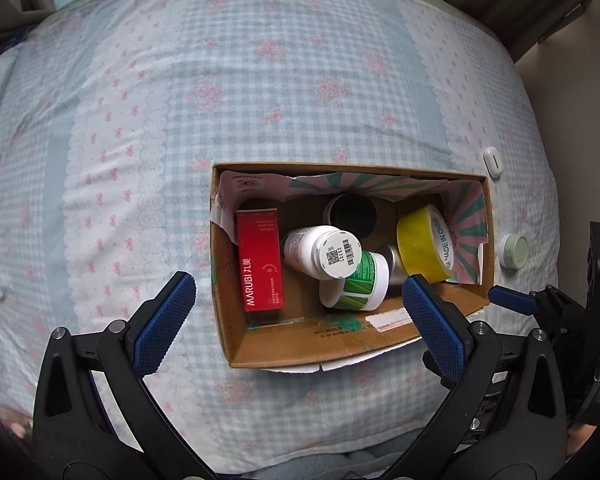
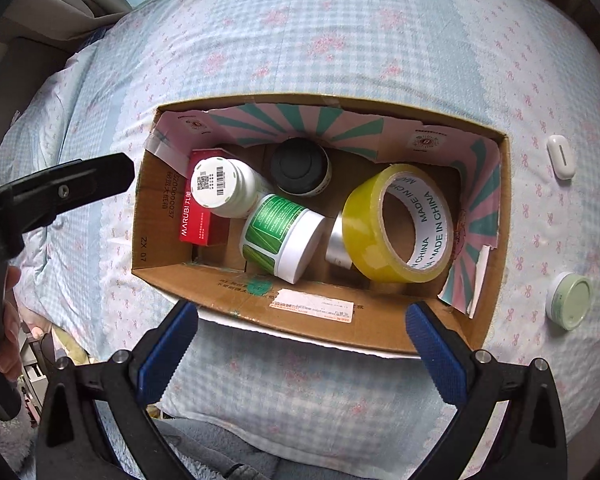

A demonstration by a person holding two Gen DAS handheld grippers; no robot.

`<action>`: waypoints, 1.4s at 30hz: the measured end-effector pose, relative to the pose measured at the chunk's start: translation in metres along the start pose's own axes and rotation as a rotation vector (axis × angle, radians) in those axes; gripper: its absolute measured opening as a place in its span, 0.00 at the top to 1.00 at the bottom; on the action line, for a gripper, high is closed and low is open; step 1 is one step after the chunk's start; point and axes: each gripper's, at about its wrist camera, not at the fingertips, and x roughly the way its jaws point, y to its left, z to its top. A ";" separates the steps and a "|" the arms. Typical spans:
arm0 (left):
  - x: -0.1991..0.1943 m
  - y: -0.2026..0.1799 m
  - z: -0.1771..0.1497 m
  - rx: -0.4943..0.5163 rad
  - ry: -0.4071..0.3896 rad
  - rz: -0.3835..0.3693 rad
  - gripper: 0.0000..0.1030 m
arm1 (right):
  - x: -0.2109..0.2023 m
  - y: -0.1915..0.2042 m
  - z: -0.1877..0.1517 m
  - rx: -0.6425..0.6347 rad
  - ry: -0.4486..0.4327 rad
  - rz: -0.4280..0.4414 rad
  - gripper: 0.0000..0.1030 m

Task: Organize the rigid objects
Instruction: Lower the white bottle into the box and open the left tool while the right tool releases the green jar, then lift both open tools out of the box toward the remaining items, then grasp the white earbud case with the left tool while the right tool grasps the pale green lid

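Observation:
An open cardboard box (image 1: 284, 344) (image 2: 332, 322) lies on the checked bedspread. In it are a red MARUBI carton (image 1: 258, 264) (image 2: 198, 220), a white pill bottle (image 1: 320, 252) (image 2: 224, 188), a green-labelled white jar (image 1: 360, 284) (image 2: 280, 236), a black-lidded jar (image 1: 350, 214) (image 2: 300, 166), a yellow tape roll (image 1: 424, 244) (image 2: 396, 224) and a silver can (image 2: 338, 246). Outside, right of the box, lie a small green-lidded jar (image 1: 514, 251) (image 2: 571, 300) and a white oblong device (image 1: 493, 162) (image 2: 561, 157). My left gripper (image 1: 296, 300) and right gripper (image 2: 300, 332) are open and empty, hovering at the box's near wall.
The bedspread (image 1: 260, 80) (image 2: 360, 20) spreads wide beyond the box. The right gripper's finger (image 1: 512, 300) shows at the right in the left wrist view. The left gripper's arm (image 2: 60, 192) shows at the left in the right wrist view. Furniture edges lie at the corners.

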 end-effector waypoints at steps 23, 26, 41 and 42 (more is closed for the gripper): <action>-0.132 -0.089 -0.050 0.260 -0.317 -0.035 0.00 | -0.147 -0.013 -0.100 0.142 -0.348 -0.191 0.00; -0.135 -0.115 -0.044 0.330 -0.327 -0.024 0.00 | -0.162 -0.028 -0.107 0.173 -0.397 -0.214 0.00; -0.065 -0.290 0.001 0.647 -0.250 0.043 0.00 | -0.162 -0.167 -0.133 0.327 -0.408 -0.258 0.00; -0.057 -0.301 0.005 0.671 -0.240 0.056 0.00 | -0.157 -0.177 -0.132 0.345 -0.409 -0.251 0.00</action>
